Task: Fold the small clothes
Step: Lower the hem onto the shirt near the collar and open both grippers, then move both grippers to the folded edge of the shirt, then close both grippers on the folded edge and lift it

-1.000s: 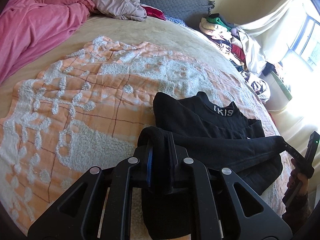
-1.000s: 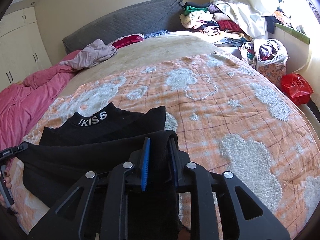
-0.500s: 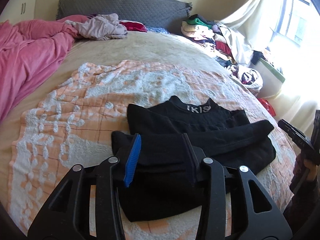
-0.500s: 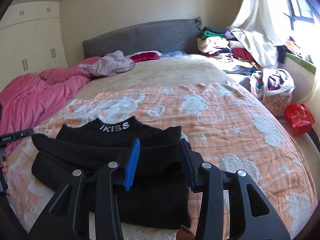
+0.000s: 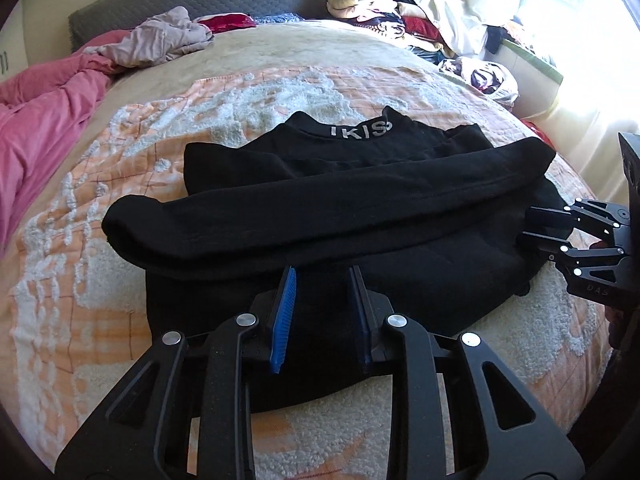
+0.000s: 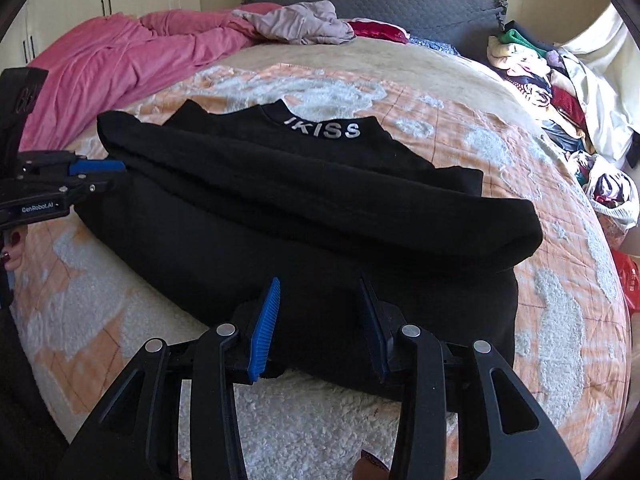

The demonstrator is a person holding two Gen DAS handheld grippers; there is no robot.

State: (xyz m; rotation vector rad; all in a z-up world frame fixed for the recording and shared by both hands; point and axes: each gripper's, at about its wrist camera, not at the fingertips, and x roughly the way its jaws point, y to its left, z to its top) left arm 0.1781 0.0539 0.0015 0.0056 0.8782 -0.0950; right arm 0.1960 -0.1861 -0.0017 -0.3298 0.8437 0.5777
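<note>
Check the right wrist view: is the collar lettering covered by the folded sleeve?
No, the collar lettering shows fully beyond the folded sleeve.

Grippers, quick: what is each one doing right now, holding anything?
Left gripper: open, holding nothing; its jaws have just been closing over the black sweater.
Right gripper: open, holding nothing, above the sweater's near edge.

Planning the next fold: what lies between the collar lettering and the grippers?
In both wrist views, a folded-over black sleeve crosses the black top between its collar lettering and the left gripper and right gripper.
</note>
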